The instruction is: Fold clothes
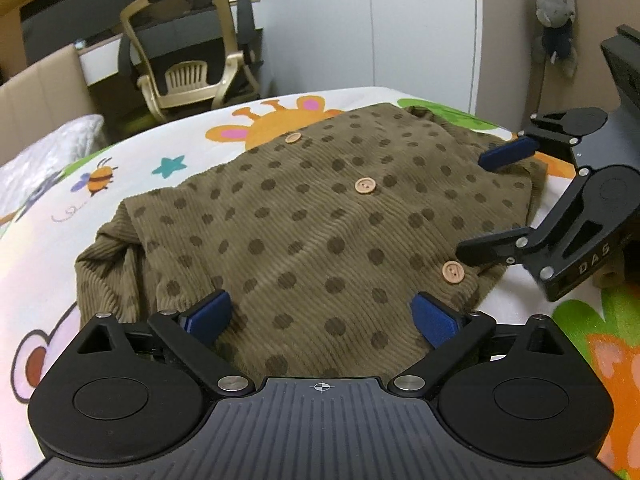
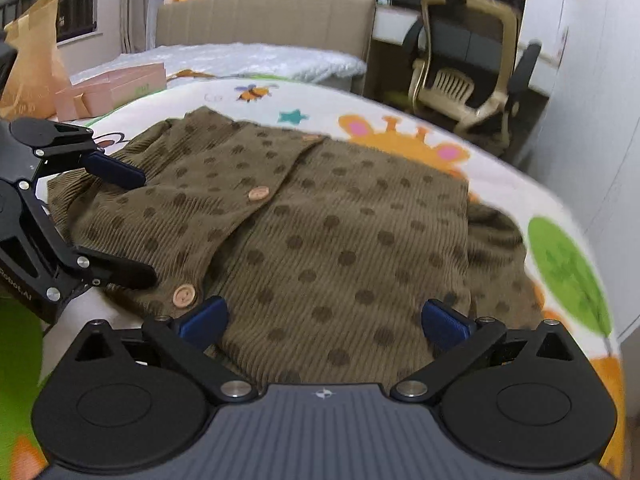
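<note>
1. A bed (image 1: 48, 264) with a cartoon-print sheet fills the room's foreground; one office chair (image 1: 188, 52) stands beyond its far edge.
2. One olive polka-dot cardigan (image 1: 320, 208) lies flat mid-bed, three wooden buttons (image 1: 365, 186) showing.
3. The left gripper (image 1: 320, 316) hovers over the hem, fingers apart.
4. The right gripper (image 2: 322, 318) has its fingers apart too, over the cardigan.
5. One pink box (image 2: 116, 90) sits near the bed's far-left corner, contents hidden.
</note>
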Tool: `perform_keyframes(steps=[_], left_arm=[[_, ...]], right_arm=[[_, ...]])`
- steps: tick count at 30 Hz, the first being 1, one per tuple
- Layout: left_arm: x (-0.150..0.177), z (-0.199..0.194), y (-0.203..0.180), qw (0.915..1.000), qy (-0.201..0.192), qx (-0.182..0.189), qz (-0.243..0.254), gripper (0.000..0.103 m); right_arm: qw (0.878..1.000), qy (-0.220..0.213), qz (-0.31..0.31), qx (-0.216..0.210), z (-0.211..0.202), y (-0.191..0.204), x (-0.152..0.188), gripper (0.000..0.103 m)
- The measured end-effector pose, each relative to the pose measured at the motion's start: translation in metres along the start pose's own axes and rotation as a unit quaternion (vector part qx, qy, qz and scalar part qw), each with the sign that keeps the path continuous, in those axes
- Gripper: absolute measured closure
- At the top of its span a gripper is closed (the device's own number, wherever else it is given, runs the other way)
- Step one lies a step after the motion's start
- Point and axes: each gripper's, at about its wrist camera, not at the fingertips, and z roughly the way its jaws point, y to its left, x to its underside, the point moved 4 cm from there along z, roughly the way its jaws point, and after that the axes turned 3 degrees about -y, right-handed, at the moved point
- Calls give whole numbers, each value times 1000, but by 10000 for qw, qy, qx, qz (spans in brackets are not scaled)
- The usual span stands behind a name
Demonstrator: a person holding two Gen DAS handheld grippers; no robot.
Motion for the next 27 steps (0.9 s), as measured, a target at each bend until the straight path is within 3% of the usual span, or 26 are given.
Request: perform_keyframes(steps=[9, 12, 16, 19, 24, 27], left_arm=[[5, -5, -1, 10000, -17, -16, -91, 2], [7, -9, 0, 9999, -12, 57, -143, 1], [3, -24, 19, 9979, -199, 223, -575, 1], [-4, -40, 46, 9922, -476, 282, -1114, 1], [0, -27, 109, 9796, -406, -695, -1841, 2], [11, -14, 129, 9733, -249, -909, -2095, 3]], right_arm=[[9997, -68, -176, -181, -15, 5, 12, 0], [9991, -322, -124, -237, -27, 2, 4, 0], [9983, -512, 268, 56, -38, -17, -5, 0], [9935, -466, 1010, 226, -46, -47, 2, 0], [9768, -236, 1978, 789, -51, -89, 35, 0], [9693, -94, 2327, 785, -48, -99, 51, 13]])
